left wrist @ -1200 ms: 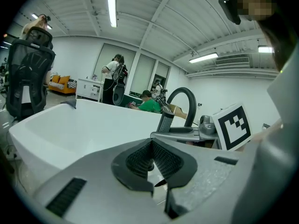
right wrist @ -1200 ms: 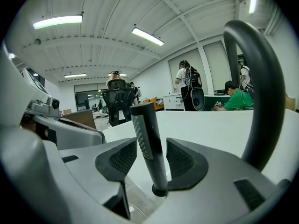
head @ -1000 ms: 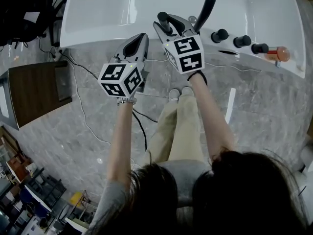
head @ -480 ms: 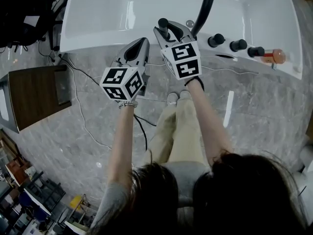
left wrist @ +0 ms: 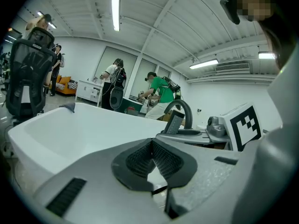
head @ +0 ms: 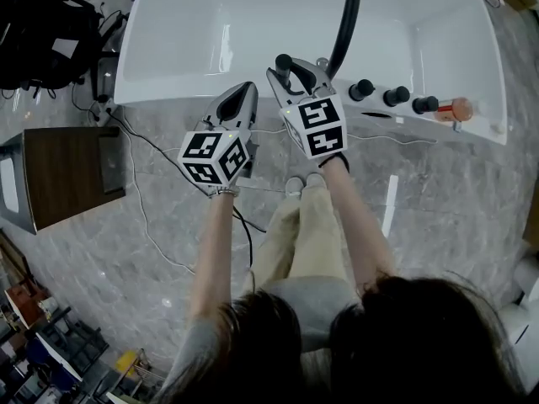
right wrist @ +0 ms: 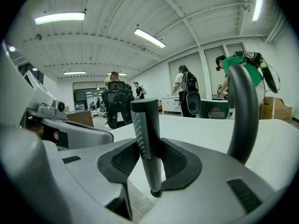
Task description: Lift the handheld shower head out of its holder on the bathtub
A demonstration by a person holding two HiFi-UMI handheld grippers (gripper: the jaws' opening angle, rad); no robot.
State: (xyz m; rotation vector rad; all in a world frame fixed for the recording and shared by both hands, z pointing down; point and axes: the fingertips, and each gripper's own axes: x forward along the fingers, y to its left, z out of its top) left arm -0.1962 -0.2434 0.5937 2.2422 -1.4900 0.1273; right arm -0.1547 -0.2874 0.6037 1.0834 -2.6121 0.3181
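Observation:
The handheld shower head is a dark stick with a ribbed face, standing upright between the pads of my right gripper. In the right gripper view the shower head is pinched at mid-length, and the jaws have just been closing on it. It hangs over the near rim of the white bathtub. My left gripper is beside it to the left, shut and holding nothing. Its pads meet in the left gripper view.
A black arched faucet rises right behind the right gripper, with three black knobs and an orange bottle further right on the rim. A brown table and cables are on the marble floor at left. People stand far off.
Both grippers have risen a little. The right one has closed on the shower head and carries it upward. The left gripper stays shut beside it.

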